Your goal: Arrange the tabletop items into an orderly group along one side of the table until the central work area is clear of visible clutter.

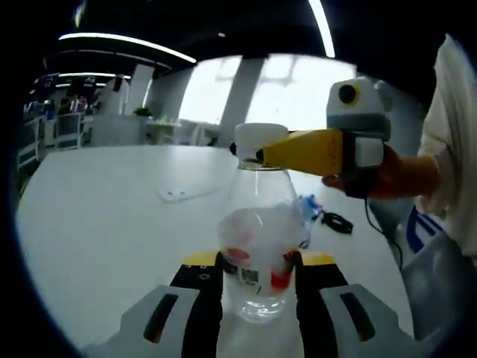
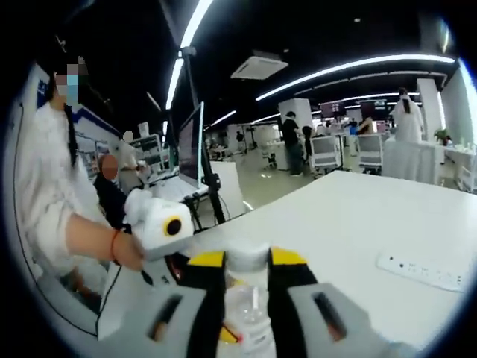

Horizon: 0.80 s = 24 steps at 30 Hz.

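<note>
A clear plastic bottle point(image 1: 257, 224) with a crumpled white and red label stands upright on the white table point(image 1: 112, 224). My left gripper point(image 1: 258, 261) is shut on its lower body, one jaw on each side. My right gripper point(image 1: 257, 155) comes in from the right with its yellow jaws closed on the bottle's white cap point(image 1: 257, 138). In the right gripper view the cap point(image 2: 247, 259) sits between the yellow-tipped jaws of my right gripper point(image 2: 247, 261), with the clear neck point(image 2: 250, 306) below it.
A flat white power strip point(image 2: 421, 270) lies on the table, also seen as a flat white piece point(image 1: 186, 194). A black cable point(image 1: 337, 221) and a small blue item point(image 1: 310, 201) lie behind the bottle. A person's hand point(image 2: 97, 242) and white sleeve are close by.
</note>
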Motion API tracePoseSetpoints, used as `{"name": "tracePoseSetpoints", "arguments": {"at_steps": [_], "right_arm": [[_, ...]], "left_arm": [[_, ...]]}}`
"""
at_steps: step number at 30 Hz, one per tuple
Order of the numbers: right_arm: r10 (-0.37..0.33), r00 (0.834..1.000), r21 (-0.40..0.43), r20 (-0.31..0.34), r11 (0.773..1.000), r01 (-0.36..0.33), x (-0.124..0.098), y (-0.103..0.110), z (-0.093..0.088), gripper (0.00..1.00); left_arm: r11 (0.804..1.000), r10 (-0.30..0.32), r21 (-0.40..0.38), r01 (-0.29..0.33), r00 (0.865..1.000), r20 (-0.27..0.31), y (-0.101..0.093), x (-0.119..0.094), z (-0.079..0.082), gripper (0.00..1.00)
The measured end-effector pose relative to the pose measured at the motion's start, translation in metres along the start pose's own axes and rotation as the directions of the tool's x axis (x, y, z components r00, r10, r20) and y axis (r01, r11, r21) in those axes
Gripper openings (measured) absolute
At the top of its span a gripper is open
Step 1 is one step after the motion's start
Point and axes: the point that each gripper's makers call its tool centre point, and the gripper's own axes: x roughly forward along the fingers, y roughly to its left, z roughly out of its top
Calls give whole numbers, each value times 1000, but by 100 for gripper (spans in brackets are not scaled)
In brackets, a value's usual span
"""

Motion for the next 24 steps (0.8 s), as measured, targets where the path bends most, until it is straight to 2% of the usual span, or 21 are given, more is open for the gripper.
{"name": "tracePoseSetpoints", "arguments": {"at_steps": [4, 15, 24], "right_arm": [[-11, 1000, -17, 27, 1000, 12, -3, -5, 4, 16], [-30, 999, -76, 41, 997, 33, -1, -13, 5, 17], [-43, 998, -92, 50, 995, 47, 0, -15, 3, 17]], "left_arm": [[1000, 3, 10, -3, 1000, 18, 2, 2, 5, 33], [999, 25, 46, -27, 999, 39, 11, 10, 9, 34], [997, 41, 70, -44, 998, 42, 17, 11, 9, 34]]}}
